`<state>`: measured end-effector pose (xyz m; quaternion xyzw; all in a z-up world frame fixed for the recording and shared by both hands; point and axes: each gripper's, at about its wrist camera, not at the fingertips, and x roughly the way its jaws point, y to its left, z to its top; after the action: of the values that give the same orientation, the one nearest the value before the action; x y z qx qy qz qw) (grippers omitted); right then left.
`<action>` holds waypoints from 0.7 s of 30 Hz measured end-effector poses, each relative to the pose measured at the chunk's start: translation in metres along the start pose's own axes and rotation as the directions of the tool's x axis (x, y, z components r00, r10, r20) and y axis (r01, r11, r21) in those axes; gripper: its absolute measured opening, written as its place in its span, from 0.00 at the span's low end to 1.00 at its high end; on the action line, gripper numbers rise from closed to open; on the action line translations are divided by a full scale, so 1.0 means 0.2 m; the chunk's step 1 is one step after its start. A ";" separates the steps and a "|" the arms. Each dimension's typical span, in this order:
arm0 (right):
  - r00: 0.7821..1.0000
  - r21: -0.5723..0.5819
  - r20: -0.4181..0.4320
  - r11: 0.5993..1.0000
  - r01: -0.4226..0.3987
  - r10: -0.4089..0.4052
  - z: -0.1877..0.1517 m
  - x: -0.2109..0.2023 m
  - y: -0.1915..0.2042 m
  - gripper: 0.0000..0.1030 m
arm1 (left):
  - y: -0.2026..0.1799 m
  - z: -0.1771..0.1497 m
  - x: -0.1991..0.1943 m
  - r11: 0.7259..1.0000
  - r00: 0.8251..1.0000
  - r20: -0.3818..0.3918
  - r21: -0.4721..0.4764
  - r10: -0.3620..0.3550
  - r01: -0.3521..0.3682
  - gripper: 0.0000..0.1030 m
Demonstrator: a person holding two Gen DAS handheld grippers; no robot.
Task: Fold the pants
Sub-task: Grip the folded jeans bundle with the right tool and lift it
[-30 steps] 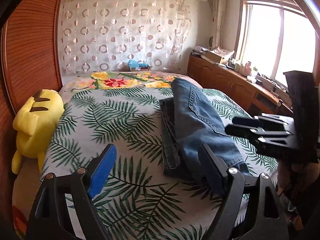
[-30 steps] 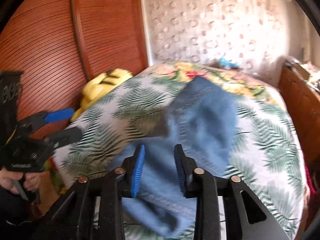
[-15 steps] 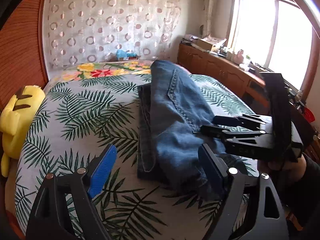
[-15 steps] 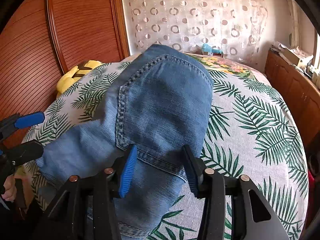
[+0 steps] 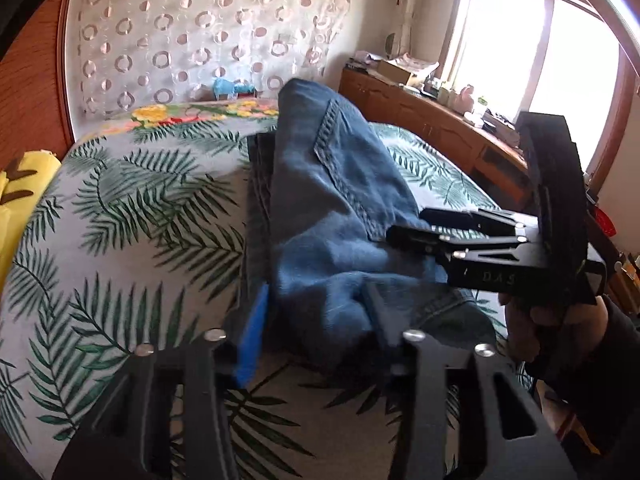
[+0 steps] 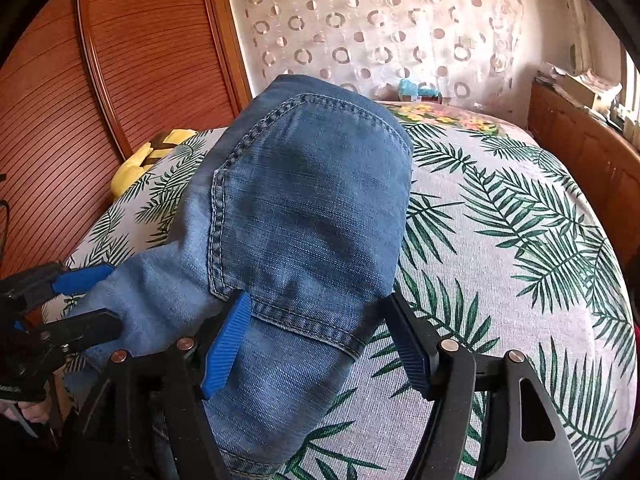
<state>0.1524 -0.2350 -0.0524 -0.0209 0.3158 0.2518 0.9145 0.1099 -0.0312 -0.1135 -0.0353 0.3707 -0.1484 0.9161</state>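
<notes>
Left wrist view: low at bed (image 5: 120, 208) foot, close, faces patterned curtain (image 5: 192, 32) and window (image 5: 540, 60), tilted down. Right wrist view: same end, close over jeans (image 6: 304, 220), faces curtain and wooden panel (image 6: 100, 80). Shared: jeans, bed, curtain, yellow plush toy (image 6: 148, 156).

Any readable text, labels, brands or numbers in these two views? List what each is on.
Pale lettering on the body of the right tongs (jaws opening, jeans between them): blurred, unreadable.
Jeans, bedspread, curtain: no text visible.
</notes>
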 end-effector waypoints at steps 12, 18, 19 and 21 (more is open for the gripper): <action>0.999 -0.017 0.047 0.999 0.027 -0.026 0.10 -0.10 -0.07 0.69 | 0.01 -0.02 -0.04 0.999 1.000 0.005 0.038 0.009 -0.009 0.15; 0.998 -0.017 0.063 1.000 0.006 -0.005 0.31 -0.07 -0.18 0.69 | 0.03 -0.03 -0.02 0.999 1.000 -0.012 0.026 0.019 -0.018 0.16; 0.999 -0.019 0.052 1.000 0.005 -0.004 0.33 -0.04 -0.19 0.69 | 0.03 -0.03 -0.02 1.000 1.000 -0.012 0.026 0.018 -0.018 0.17; 1.000 -0.018 0.017 1.000 -0.010 0.010 0.36 0.04 -0.20 0.69 | 0.03 -0.03 -0.01 0.999 1.000 -0.015 0.024 0.021 -0.020 0.18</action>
<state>0.2182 -0.2530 -0.0035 -0.0252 0.3061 0.2592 0.9157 0.1055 -0.0242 -0.1183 -0.0193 0.3762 -0.1437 0.9151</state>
